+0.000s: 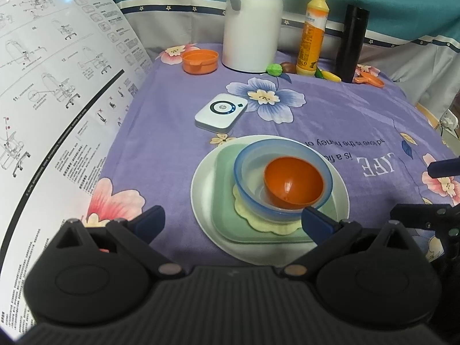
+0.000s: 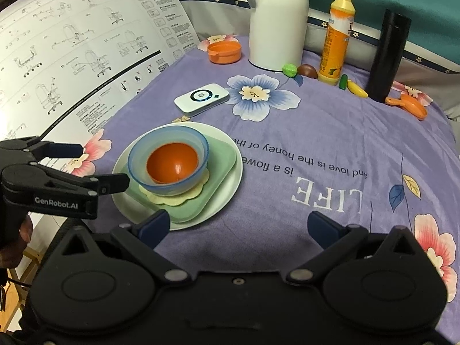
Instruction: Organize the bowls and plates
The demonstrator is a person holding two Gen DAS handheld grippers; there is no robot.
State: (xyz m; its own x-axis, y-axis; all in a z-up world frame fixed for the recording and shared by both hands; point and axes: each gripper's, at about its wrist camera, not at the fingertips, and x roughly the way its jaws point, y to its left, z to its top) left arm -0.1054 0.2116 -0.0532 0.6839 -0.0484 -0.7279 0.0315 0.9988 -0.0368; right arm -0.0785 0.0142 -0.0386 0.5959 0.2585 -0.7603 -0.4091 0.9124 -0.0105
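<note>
White jug (image 1: 253, 20) top blurred; instruction sheet (image 1: 51, 86) (tiny print) unreadable.

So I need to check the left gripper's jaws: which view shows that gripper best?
The right wrist view: the left gripper appears from the side, open beside the white plate. The left wrist view shows only its own fingers from behind.

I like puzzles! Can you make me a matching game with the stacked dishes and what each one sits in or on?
Things:
1. orange bowl
2. blue bowl
3. yellow flower-shaped mat
4. green square plate

Places:
A. on the white round plate
B. inside the blue bowl
C. on the green square plate
D. on the yellow flower-shaped mat

Pairs: 1-B, 2-D, 3-C, 4-A

Both tools, left and right, are open and hold nothing.
</note>
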